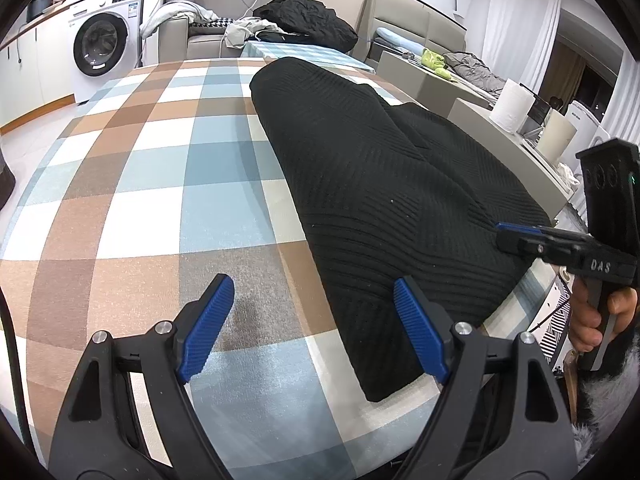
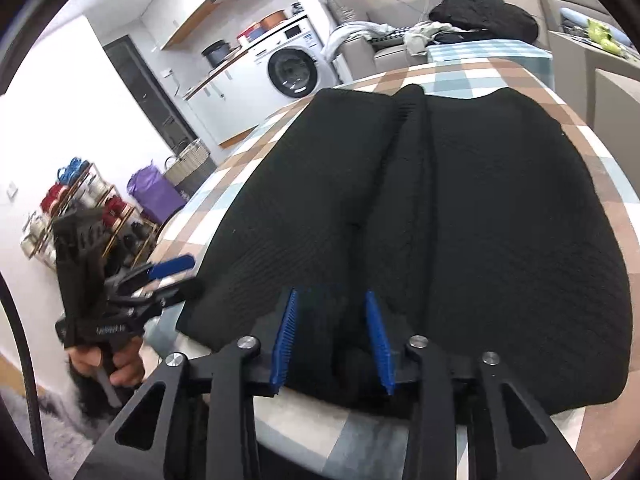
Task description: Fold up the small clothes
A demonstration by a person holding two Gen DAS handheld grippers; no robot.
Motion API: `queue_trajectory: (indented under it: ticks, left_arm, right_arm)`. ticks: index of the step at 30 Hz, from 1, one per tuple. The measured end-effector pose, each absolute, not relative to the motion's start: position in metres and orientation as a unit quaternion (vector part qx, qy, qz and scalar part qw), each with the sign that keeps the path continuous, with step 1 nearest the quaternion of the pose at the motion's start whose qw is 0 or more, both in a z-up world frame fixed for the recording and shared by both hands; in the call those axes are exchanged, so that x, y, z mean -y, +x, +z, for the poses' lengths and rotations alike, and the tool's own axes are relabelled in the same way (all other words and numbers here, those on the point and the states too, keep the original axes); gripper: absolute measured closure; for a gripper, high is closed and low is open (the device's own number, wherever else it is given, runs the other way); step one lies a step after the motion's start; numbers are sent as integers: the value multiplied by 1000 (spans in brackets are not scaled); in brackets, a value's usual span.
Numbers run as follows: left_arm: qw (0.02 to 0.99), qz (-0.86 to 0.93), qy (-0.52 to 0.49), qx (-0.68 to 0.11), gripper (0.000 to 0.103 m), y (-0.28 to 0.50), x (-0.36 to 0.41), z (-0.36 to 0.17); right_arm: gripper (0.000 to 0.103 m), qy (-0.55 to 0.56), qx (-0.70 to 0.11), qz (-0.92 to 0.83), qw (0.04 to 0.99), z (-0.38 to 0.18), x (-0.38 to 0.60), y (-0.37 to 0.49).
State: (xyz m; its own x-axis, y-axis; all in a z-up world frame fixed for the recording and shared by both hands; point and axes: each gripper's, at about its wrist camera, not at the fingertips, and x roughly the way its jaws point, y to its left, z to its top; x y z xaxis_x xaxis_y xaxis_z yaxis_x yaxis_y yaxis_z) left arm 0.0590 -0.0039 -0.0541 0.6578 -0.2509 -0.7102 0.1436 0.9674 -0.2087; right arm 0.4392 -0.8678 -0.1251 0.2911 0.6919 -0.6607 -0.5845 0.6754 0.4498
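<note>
On the checked surface (image 1: 132,184) lies a black knit top (image 1: 380,184), soft, floppy and light. Left claw (image 1: 314,330) gapes wide beside its near edge. Right claw (image 2: 332,342), partly apart, straddles the hem, the best place to pinch.

Bare checked cloth on the counter (image 1: 132,184) lies open left of the black knit garment (image 1: 384,184), with room to pass. On the right, paper rolls (image 1: 514,106) and a beige ledge (image 1: 492,132) crowd the counter's edge. The sofa's black jacket (image 1: 308,20) stands well beyond the far end.
</note>
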Motion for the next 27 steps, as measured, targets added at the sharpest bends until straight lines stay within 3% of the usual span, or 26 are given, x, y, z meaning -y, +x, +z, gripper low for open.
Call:
queue_trajectory:
  ticks: [8, 9, 12, 17, 18, 22, 27]
  left_arm:
    - [907, -109, -68, -400, 23, 59, 4, -54]
    - [907, -109, -68, -400, 23, 59, 4, -54]
    - [908, -108, -69, -400, 23, 58, 4, -54]
    - [906, -111, -71, -402, 23, 59, 3, -55]
    - [906, -111, -71, -402, 23, 58, 3, -55]
    - [905, -113, -76, -403, 23, 59, 2, -56]
    - [903, -106, -93, -406, 23, 64, 0, -56]
  right_arm:
    - [64, 27, -439, 414, 797, -127, 870, 427]
    - [66, 24, -436, 414, 799, -128, 869, 425]
    - [95, 14, -417, 430, 801, -127, 863, 422]
    - [96, -8, -412, 417, 810, -117, 862, 418]
    - [94, -8, -426, 411, 806, -120, 862, 421]
    - [64, 13, -430, 401, 809, -118, 872, 427]
    - [53, 41, -393, 344, 852, -99, 902, 435]
